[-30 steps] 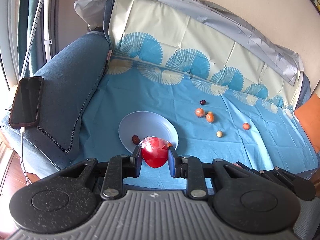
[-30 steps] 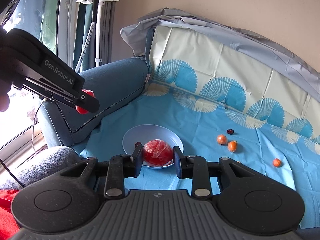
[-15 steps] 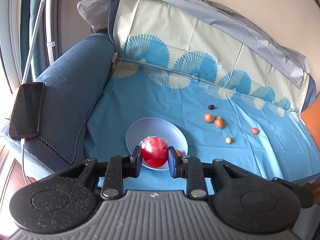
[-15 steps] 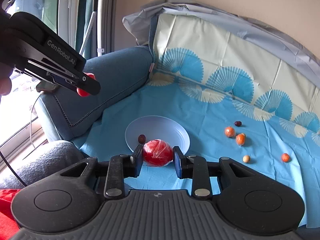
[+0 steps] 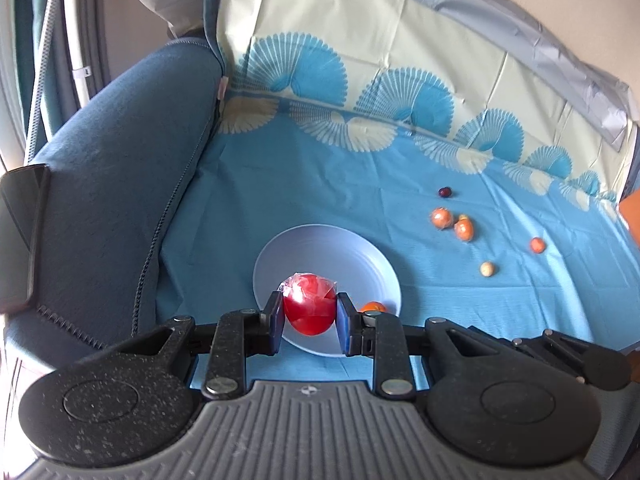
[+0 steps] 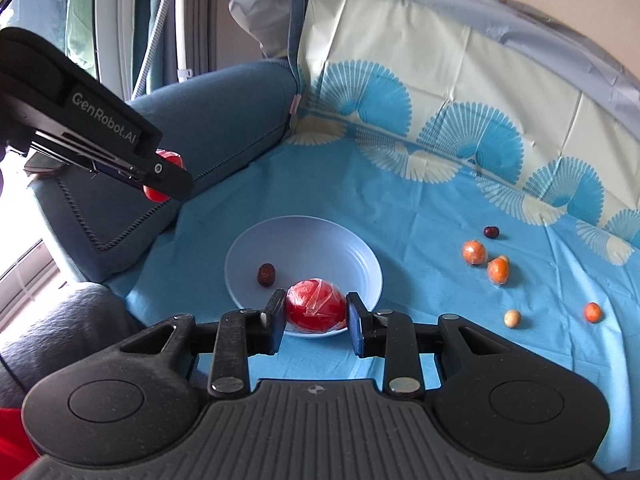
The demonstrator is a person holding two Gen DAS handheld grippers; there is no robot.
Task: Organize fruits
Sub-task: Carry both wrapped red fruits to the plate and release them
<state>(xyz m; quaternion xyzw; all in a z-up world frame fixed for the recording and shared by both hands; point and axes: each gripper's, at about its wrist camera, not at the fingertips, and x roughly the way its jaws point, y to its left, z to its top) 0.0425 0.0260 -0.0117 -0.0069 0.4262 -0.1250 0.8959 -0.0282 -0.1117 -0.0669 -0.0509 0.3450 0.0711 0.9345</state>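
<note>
Left gripper (image 5: 308,314) is clamped on a wrapped red fruit (image 5: 309,307), low centre of the left view, over the near rim of the pale blue plate (image 5: 320,248). Only this view shows a small orange fruit (image 5: 372,306) in the plate by the right finger, and a phone (image 5: 20,240) at far left.

Right gripper (image 6: 314,318) pinches its own wrapped red fruit (image 6: 315,307). Only the right view shows a dark date (image 6: 266,274) in the plate and the left gripper from outside, upper left. Loose fruits (image 6: 497,270) lie on the blue cloth, frame right.
</note>
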